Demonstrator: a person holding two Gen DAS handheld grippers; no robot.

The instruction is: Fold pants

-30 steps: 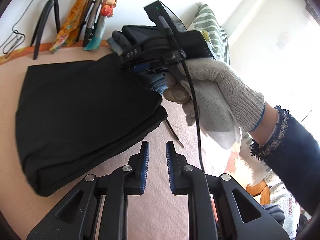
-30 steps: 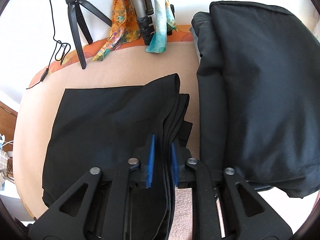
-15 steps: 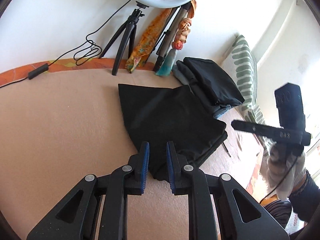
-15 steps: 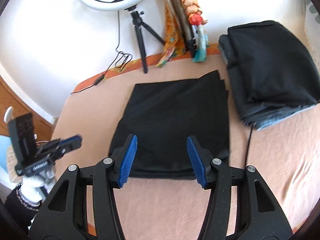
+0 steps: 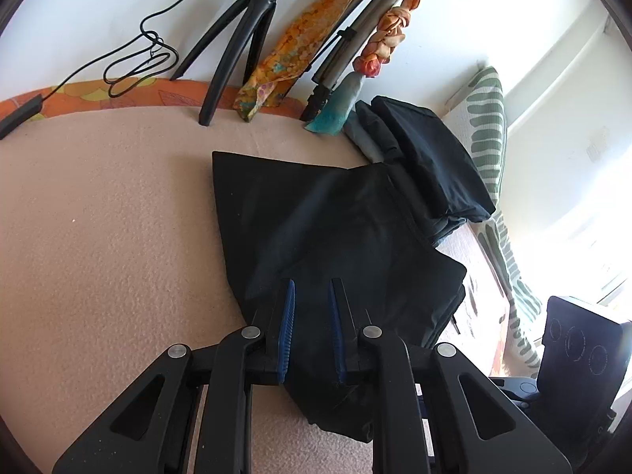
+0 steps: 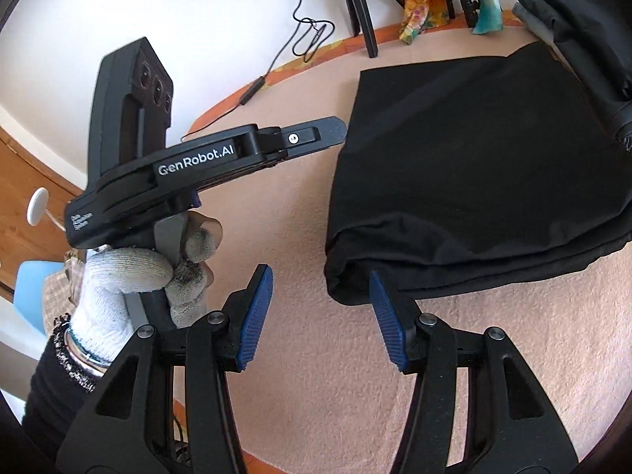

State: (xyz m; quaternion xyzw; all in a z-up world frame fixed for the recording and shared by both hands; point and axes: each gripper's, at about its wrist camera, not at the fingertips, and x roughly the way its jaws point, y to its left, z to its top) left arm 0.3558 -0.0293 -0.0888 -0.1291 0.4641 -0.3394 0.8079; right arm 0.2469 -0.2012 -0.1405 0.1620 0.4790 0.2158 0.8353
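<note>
Pants (image 5: pixel 331 237): you have one folded black pair flat on the peach blanket (image 5: pixel 98 237) of the bed, its near corner under your left claw (image 5: pixel 312 328). That claw's jaws stand narrowly apart, gripping nothing. Your right claw (image 6: pixel 320 312) has just been opening; its jaws gape wide at the pair's near left corner, nothing between them. Farther right, one second stack of dark folded clothes (image 5: pixel 430 158) touches the pants. One tripod (image 5: pixel 237 39) stands at the far edge.
</note>
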